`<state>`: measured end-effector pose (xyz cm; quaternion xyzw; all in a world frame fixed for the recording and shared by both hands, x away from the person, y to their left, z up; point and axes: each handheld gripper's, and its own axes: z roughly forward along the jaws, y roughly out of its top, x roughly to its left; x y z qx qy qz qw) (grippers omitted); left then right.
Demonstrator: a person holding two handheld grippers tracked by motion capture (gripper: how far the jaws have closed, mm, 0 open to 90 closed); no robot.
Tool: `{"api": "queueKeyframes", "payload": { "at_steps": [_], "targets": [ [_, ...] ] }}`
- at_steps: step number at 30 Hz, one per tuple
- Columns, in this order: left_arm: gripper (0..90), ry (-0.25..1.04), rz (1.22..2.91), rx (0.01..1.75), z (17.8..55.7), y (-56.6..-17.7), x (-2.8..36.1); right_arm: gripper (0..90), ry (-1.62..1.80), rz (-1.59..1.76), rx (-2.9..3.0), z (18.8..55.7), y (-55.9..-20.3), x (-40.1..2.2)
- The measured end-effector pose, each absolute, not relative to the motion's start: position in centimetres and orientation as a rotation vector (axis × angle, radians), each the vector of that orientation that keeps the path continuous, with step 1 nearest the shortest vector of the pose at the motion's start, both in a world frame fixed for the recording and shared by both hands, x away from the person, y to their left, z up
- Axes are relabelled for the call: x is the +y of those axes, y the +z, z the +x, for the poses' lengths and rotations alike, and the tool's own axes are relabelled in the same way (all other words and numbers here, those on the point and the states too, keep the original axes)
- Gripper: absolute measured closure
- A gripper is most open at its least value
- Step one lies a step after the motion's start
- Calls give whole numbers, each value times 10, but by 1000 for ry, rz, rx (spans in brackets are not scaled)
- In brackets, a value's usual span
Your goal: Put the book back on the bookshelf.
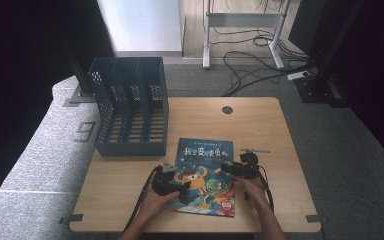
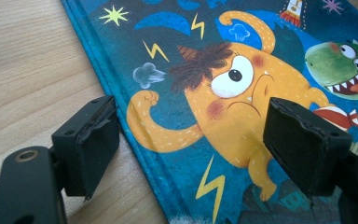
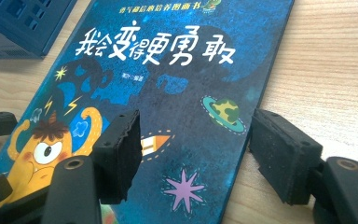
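Two open grippers, left (image 2: 191,144) and right (image 3: 193,158), seemingly straddling book (image 1: 206,165) edges.

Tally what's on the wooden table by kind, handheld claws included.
Blue picture book with an orange monster on its cover: 1
Blue perforated plastic file rack with three slots: 1
Black handheld two-jaw claws: 2, the left claw and the right claw, one at each side edge of the book
Total: 4
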<state>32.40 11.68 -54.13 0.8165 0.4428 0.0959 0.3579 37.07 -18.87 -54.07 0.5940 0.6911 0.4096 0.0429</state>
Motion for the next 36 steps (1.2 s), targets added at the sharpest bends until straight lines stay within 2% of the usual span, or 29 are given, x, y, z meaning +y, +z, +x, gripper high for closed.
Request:
{"api": "queueKeyframes", "payload": {
  "at_steps": [3, 36],
  "targets": [
    [185, 247, 2108, 1141, 324, -541, 117, 358, 1251, 1814, 2118, 371, -541, -190],
    [180, 225, 2106, 1152, 327, -540, 120, 357, 1388, 1877, 2104, 373, -544, -199]
  ]
}}
